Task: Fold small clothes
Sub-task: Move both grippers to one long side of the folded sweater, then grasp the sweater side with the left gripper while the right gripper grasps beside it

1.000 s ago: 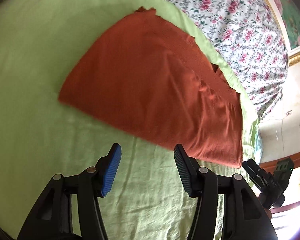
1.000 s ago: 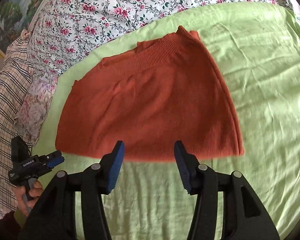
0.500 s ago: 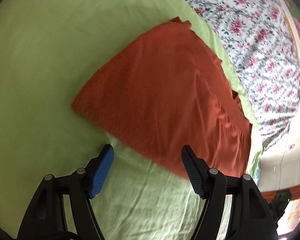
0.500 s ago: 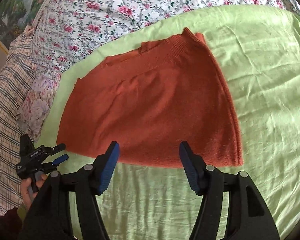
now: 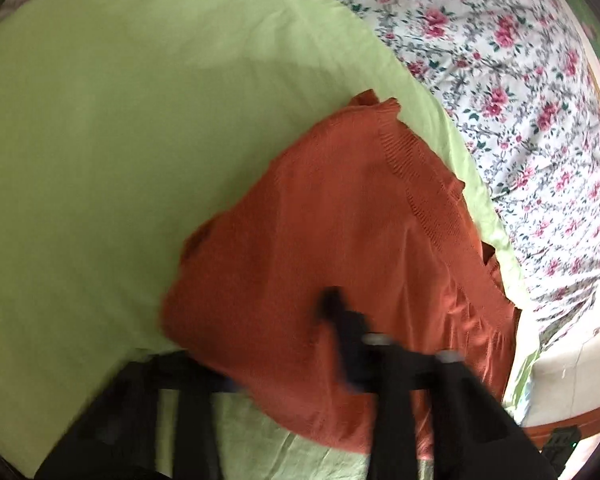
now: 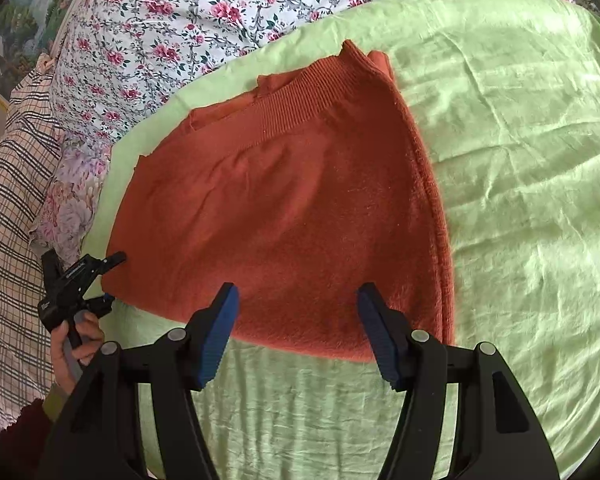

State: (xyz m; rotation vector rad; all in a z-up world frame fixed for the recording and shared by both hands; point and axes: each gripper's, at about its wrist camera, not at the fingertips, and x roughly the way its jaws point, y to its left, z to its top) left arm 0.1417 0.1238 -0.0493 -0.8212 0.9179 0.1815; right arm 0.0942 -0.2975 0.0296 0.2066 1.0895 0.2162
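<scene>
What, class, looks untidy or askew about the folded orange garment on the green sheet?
The orange garment is not squared: at its far ribbed edge, under-layers stick out unevenly past the top layer, and a corner pokes up. Nothing looks torn or spilled. The left gripper is closing on its near corner.

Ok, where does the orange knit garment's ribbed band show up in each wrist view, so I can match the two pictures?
Left wrist view: the ribbed band runs down the orange knit garment along its right edge, beside the floral sheet.
Right wrist view: the ribbed band crosses the garment's top, far from the right gripper.
Shared landmark: the green sheet's border against the floral sheet.
</scene>
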